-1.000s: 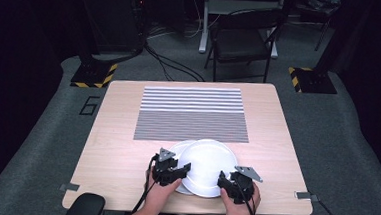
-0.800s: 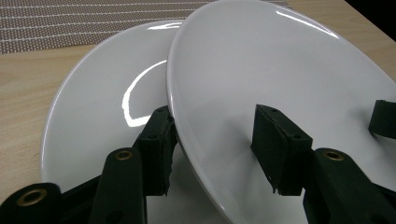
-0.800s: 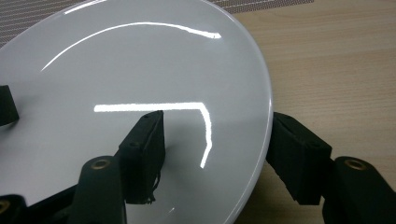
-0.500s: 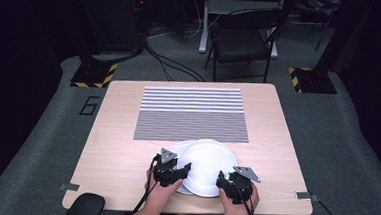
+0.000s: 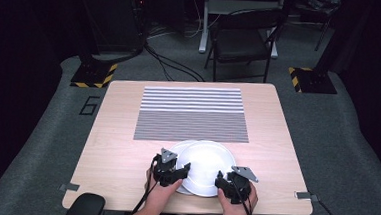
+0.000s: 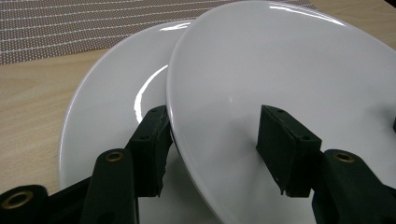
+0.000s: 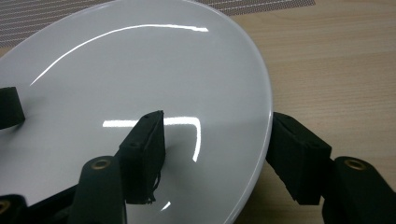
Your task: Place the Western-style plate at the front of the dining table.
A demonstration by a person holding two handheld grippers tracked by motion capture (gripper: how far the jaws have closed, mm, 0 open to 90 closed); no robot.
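The left gripper (image 5: 183,170) is loosening around the top plate's (image 5: 206,161) left rim, jaws just opening. The right gripper (image 5: 219,180) is clamping its right rim, above a lower plate (image 6: 112,107).

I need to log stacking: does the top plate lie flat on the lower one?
No: the top plate sits tilted and offset, overlapping the lower plate.

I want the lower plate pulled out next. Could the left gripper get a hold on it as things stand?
Probably yes. The left gripper stands at the near left edge, jaws apart around the top plate's rim and just opening. The lower plate sticks out uncovered on that side, its rim free on the table.
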